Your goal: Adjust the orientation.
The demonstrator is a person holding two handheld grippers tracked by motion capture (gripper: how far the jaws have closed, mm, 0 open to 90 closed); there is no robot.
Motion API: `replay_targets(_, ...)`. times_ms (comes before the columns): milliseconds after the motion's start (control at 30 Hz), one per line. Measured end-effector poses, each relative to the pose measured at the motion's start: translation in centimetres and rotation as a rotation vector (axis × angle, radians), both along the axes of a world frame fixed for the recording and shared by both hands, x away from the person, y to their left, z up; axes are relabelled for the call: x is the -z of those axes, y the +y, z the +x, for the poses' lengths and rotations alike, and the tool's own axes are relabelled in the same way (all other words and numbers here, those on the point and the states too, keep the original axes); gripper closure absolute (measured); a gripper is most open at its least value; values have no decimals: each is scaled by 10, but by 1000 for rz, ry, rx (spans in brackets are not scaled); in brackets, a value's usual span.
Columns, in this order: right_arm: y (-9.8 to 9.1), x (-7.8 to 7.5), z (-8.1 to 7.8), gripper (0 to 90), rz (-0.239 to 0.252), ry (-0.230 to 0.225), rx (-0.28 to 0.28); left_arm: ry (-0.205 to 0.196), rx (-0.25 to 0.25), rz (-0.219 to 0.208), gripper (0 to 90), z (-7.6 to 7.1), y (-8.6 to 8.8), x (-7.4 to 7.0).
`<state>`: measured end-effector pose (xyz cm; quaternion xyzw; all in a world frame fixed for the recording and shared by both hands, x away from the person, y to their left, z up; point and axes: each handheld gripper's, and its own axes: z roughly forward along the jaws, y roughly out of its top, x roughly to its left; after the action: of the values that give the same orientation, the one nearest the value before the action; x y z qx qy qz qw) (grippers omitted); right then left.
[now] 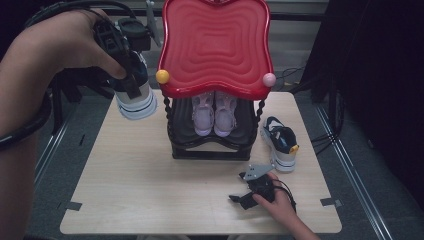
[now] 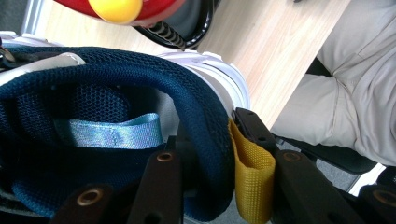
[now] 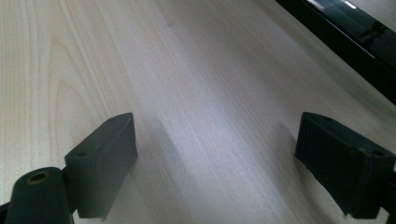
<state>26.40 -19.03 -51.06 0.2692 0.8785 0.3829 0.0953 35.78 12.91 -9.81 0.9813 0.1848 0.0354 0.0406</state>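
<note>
Yellow heel loop (image 2: 252,179) beside left claw (image 2: 219,158)

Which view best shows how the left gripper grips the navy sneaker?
The left gripper view: the left gripper is clamped on the navy sneaker at its heel collar beside the yellow pull tab. The high view has the sneaker lifted off the table, grip hidden by the hand. The right gripper view faces bare tabletop.

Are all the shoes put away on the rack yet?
Not yet. The pink shoes already sit on the rack. The left gripper holds one navy sneaker up by its heel collar. Its mate waits on the table; the right gripper rests open.
</note>
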Motion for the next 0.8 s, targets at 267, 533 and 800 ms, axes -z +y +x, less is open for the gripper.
replay_targets(267,0,0,0,117,0,0,0,-37,1,-3,723,-3,-8,-14)
replay_targets(533,0,0,0,118,-2,1,-6,-94,13,24,723,-3,-19,-26)
replay_targets(800,0,0,0,118,-2,0,-9,-140,53,28,724,-3,-32,-31)
